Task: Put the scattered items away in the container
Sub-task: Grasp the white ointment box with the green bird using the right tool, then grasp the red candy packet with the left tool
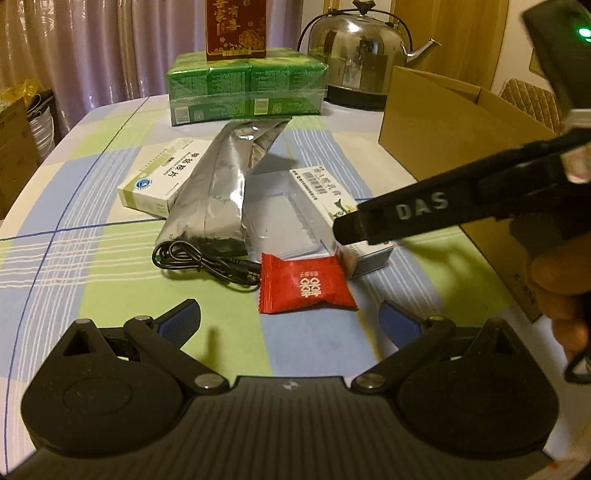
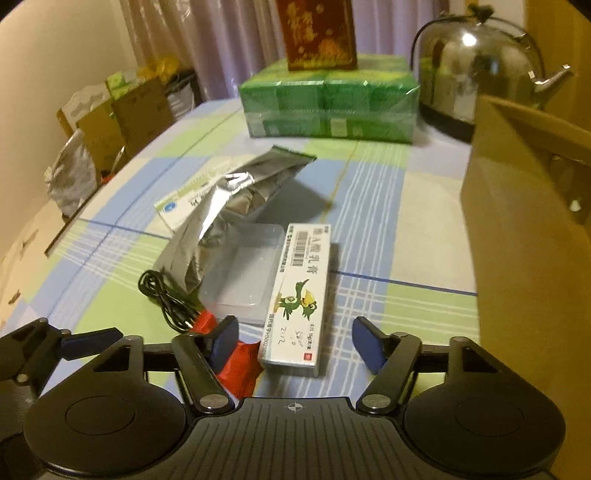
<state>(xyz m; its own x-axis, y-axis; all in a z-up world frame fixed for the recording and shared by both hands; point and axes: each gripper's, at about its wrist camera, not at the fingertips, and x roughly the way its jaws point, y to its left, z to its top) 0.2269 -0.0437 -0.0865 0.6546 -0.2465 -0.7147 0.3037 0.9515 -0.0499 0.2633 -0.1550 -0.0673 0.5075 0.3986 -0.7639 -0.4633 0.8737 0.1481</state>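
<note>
- Nothing is being shown as packed yet; the inside of the cardboard box (image 2: 524,206) is hidden in both views, so its contents cannot be told.
- Six loose items are being left on the table (image 1: 92,258), grouped left of the box:
  - white carton (image 1: 159,184), partly under the foil pouch (image 1: 218,192);
  - clear tray (image 2: 240,273), lying between the pouch and the bird carton (image 2: 299,295), touching both as far as can be told;
  - black cable (image 1: 199,264), coiled at the near end of the pouch;
  - red sachet (image 1: 304,284), nearest, just beside the cable plug.
- The left gripper (image 1: 288,317) is being held wide open and empty, just short of the sachet.
- The right gripper (image 2: 291,339) is being held wide open too, nothing gripped; the near end of the bird carton is lying between its blue pads (image 2: 364,341), apparently untouched.
- The first pick is judged to be starting: bird carton for the right, sachet likely for the left.
- Green packs (image 1: 247,88), red box (image 1: 236,29) and kettle (image 1: 362,55) are being taken as fixtures, not clutter.
- Whole job is judged outstanding.
</note>
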